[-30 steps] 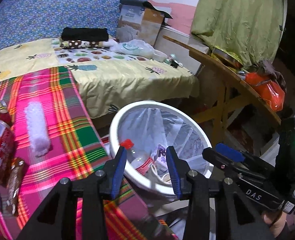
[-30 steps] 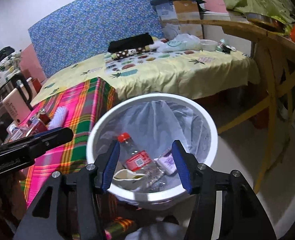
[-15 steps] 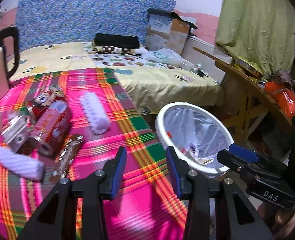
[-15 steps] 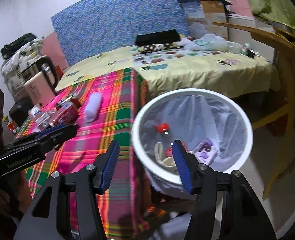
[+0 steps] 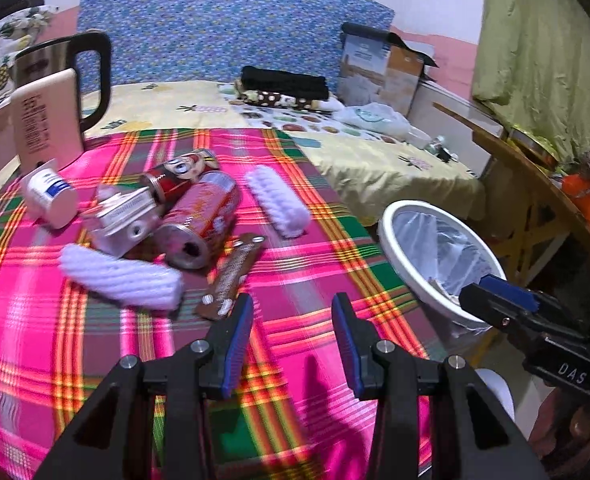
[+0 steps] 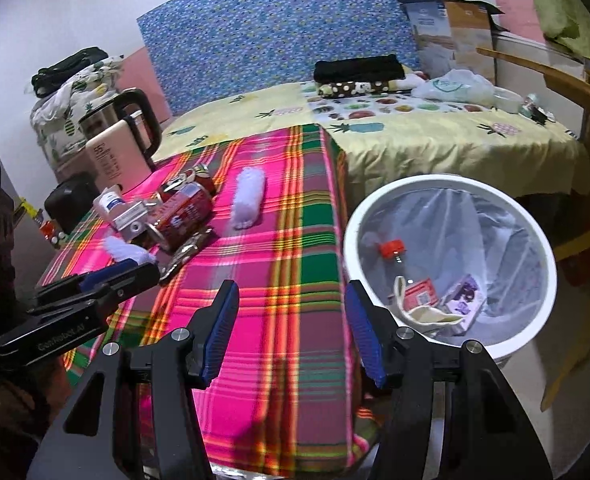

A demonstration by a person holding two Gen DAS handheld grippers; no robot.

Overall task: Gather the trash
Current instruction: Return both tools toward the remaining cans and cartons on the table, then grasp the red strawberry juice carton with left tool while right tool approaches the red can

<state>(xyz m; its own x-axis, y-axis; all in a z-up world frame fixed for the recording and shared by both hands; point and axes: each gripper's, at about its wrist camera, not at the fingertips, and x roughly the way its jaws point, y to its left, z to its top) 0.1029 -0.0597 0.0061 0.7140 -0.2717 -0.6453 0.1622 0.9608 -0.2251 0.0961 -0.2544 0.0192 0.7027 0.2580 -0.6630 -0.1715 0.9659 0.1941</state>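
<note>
Faintly, "DAS" on right tongs (image 5: 495, 294)

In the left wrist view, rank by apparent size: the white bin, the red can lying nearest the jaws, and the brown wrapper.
1. White bin, though partly hidden.
2. Red can.
3. Brown wrapper: about as long as the can but much thinner.

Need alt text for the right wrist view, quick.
The open, empty right gripper hovers over a pink plaid tablecloth, with a white lined bin holding trash at right. Cans, wrappers and two white rolls lie at left.
</note>
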